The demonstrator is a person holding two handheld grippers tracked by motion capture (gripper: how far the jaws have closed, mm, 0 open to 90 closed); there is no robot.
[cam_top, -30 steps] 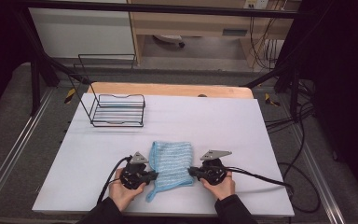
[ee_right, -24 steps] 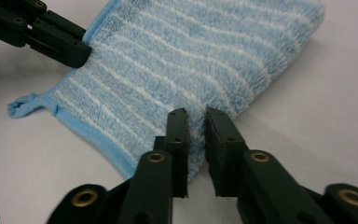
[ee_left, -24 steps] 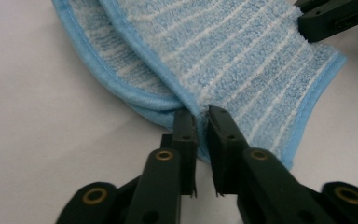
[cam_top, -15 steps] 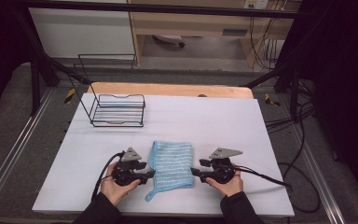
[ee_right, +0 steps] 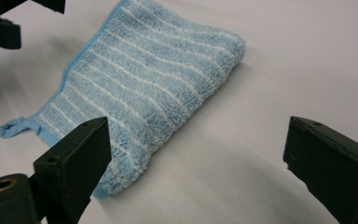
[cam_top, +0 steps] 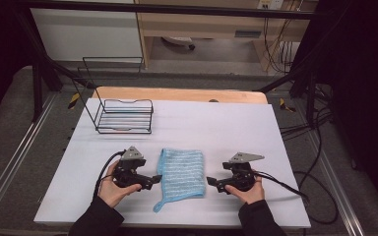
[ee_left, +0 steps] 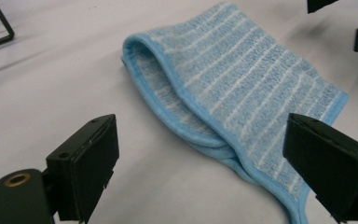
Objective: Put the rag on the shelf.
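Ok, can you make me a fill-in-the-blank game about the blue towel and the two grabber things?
1. The striped towel is folded and its colour is ____.
2. The towel lies ____ the left gripper and the right gripper.
3. Both grippers have their fingers ____, holding nothing.
4. The black wire basket stands on the table with ____ inside it.

Missing words: blue; between; open; nothing

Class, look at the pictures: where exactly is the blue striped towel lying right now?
In the high view the blue striped towel lies folded near the front edge of the white table, between the left tool and the right tool, touching neither.
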